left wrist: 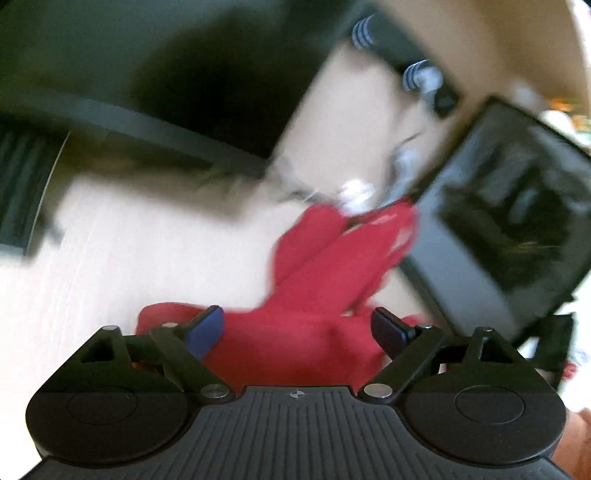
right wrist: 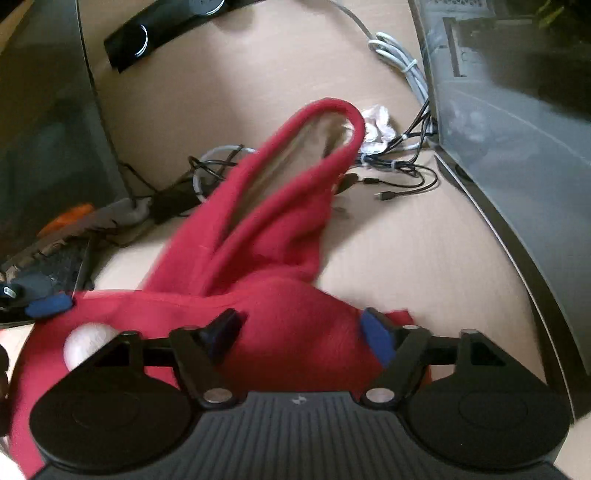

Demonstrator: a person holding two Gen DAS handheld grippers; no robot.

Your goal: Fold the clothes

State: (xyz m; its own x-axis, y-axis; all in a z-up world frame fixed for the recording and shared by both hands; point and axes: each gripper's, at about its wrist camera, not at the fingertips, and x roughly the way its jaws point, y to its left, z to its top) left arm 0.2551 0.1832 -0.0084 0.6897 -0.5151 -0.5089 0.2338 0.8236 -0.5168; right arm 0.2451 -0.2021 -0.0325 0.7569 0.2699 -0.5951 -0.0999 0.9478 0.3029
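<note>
A red garment (left wrist: 332, 258) lies bunched on the light wooden table (left wrist: 129, 251), one long loop of it stretching away towards the cables. My left gripper (left wrist: 299, 326) hangs just over its near end, the blue-padded fingers (left wrist: 207, 325) set wide apart with cloth below and between them but not pinched. In the right wrist view the same red garment (right wrist: 280, 221) rises in a hump in front of my right gripper (right wrist: 301, 332). That gripper stands open too, its fingers (right wrist: 376, 336) on either side of the hump. This view is sharp; the left one is blurred.
A dark screen (right wrist: 517, 110) stands at the right. Tangled cables (right wrist: 391, 166) and crumpled white paper (right wrist: 376, 118) lie beyond the garment. A keyboard (right wrist: 55, 240) sits at the left, a black strip (right wrist: 162, 26) at the back. Bare table (right wrist: 424, 258) shows right of the cloth.
</note>
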